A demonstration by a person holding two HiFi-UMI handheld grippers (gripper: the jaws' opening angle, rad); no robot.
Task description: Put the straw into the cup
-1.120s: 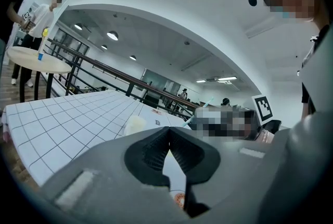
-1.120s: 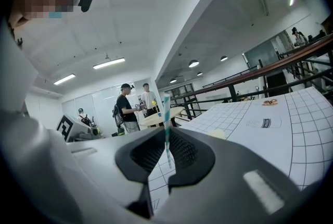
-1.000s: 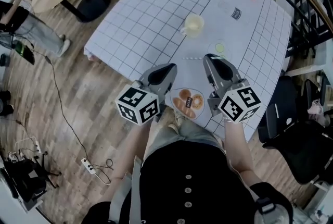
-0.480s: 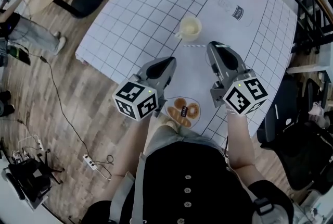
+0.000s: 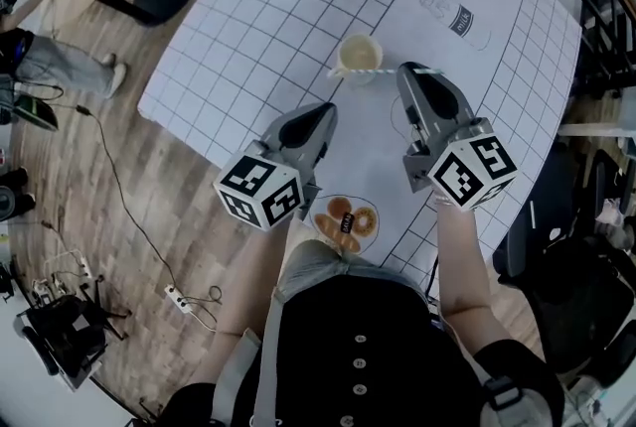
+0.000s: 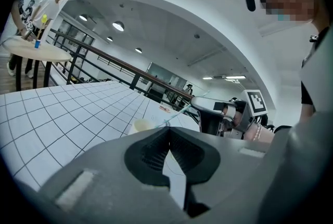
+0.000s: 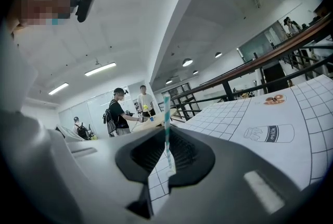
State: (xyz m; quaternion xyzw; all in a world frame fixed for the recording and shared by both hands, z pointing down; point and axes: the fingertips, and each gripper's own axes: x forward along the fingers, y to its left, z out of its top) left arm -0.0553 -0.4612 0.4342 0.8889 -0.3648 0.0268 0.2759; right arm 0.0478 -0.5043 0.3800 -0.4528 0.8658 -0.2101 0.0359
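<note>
- The straw [image 5: 383,71] is thin, with teal and white stripes. It is clamped crosswise in the right gripper [image 5: 410,71], just on the near side of the cream cup [image 5: 360,53] at mid-table [image 5: 258,28].
- The left gripper [image 5: 326,109] has its jaws together, with nothing between them.
- A milk picture [image 5: 457,18] lies toward the far right edge, and a bread picture [image 5: 345,221] at the near edge.

Ceiling lamps [image 6: 118,25] light everything evenly; fisheye edges curve and darken.
</note>
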